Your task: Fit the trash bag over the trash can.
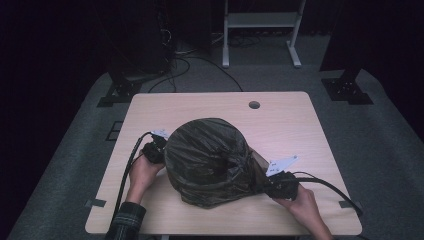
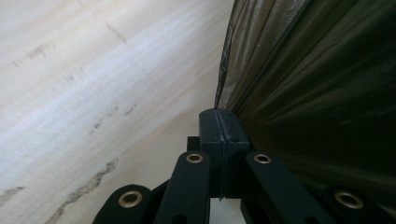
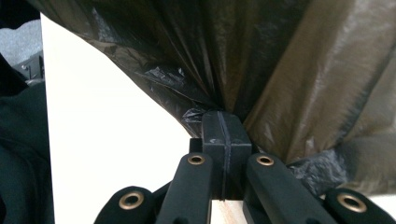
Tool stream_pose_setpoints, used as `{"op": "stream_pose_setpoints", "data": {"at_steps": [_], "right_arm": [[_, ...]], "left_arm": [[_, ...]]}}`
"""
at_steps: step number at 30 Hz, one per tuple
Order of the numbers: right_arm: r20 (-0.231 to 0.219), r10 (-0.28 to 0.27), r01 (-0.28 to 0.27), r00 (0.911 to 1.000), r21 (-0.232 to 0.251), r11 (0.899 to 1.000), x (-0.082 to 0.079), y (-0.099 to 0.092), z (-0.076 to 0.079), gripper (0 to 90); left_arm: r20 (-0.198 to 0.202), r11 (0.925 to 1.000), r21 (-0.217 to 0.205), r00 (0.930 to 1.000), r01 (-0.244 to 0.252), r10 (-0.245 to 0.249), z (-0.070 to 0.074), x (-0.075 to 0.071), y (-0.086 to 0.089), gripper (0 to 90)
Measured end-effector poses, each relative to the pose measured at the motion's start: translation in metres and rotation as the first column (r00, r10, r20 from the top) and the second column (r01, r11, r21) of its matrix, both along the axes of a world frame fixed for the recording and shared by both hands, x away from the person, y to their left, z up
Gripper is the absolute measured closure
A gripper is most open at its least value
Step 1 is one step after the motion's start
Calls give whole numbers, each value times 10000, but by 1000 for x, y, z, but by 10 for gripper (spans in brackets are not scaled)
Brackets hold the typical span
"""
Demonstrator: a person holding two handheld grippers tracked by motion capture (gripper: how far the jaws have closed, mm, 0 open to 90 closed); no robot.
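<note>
Big dark plastic bag point(image 1: 207, 161) is sat mid-table, betw. both tools. Left gripper point(image 2: 219, 122) is clamped tight on a thin edge of film at its tip; right gripper point(image 3: 223, 125) is pinched on gathered folds just ahead of it. Likely held at opp. sides so the bag can be spread or lowered evenly. Bare table point(image 1: 280, 112) is left beyond the bag; near edge is close behind both tools.

Bag point(image 1: 207, 160): dark olive-brown plastic, glossy, translucent, paler tan where stretched thin.
Table point(image 1: 280, 120): pale wood, faint grain, grey scuff marks.
Left gripper point(image 2: 223, 125): black jaws, brass-coloured rivets.
Right gripper point(image 3: 224, 128): same black, brass rivets; white-grey plate on top.
Cables: black.
Sleeve point(image 1: 127, 217): dark plaid, light lines.
Floor point(image 1: 390, 150): grey carpet.
Frame point(image 1: 262, 20): white.
</note>
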State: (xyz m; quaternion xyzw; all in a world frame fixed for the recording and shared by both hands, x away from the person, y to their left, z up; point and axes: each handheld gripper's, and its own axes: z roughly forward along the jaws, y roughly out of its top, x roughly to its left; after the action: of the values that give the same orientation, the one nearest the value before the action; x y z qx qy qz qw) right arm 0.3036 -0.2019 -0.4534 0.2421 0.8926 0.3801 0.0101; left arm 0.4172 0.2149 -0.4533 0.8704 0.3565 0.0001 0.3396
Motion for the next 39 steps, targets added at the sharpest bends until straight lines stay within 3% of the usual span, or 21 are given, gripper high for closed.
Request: {"op": "stream_pose_setpoints", "data": {"at_steps": [2, 5, 11, 16, 18, 24, 28, 34, 39], "right_arm": [[16, 138, -138, 9999, 35, 9999, -1, 2, -1, 871], [114, -100, 97, 9999, 313, 9995, 0, 0, 3, 605], [295, -268, 233, 9992, 1122, 9934, -2, -12, 23, 289], [864, -376, 218, 9955, 1770, 9840, -6, -29, 47, 179], [1165, -399, 183, 9924, 1811, 9833, -8, -33, 58, 178], [2092, -460, 10, 9768, 2107, 9775, -13, -38, 101, 163], [2344, -262, -256, 9718, 2154, 9762, -12, -35, 124, 132], [2895, 66, -683, 9572, 2034, 9767, -8, -19, 155, 104], [2980, 511, -1070, 9532, 1743, 9789, -2, 2, 172, 102]], "left_arm": [[191, 9999, -136, 9998, -57, 60, 0, -2, 2, 873], [468, 9992, -296, 9986, -250, 263, 4, -4, 8, 671], [1358, 9978, -434, 9892, -506, 561, 23, -14, 22, 269], [2058, 9990, -324, 9779, -314, 374, 37, -32, 32, 14], [2263, 9997, -239, 9739, -101, 153, 38, -41, 36, 0], [2332, 9990, 230, 9715, 374, -417, 32, -67, 41, 0], [2439, 9975, 437, 9676, 560, -650, 26, -82, 43, 0], [2385, 9915, 753, 9635, 1065, -1217, 10, -103, 42, 0], [2366, 9881, 978, 9616, 1191, -1393, -6, -113, 42, 0]]}}
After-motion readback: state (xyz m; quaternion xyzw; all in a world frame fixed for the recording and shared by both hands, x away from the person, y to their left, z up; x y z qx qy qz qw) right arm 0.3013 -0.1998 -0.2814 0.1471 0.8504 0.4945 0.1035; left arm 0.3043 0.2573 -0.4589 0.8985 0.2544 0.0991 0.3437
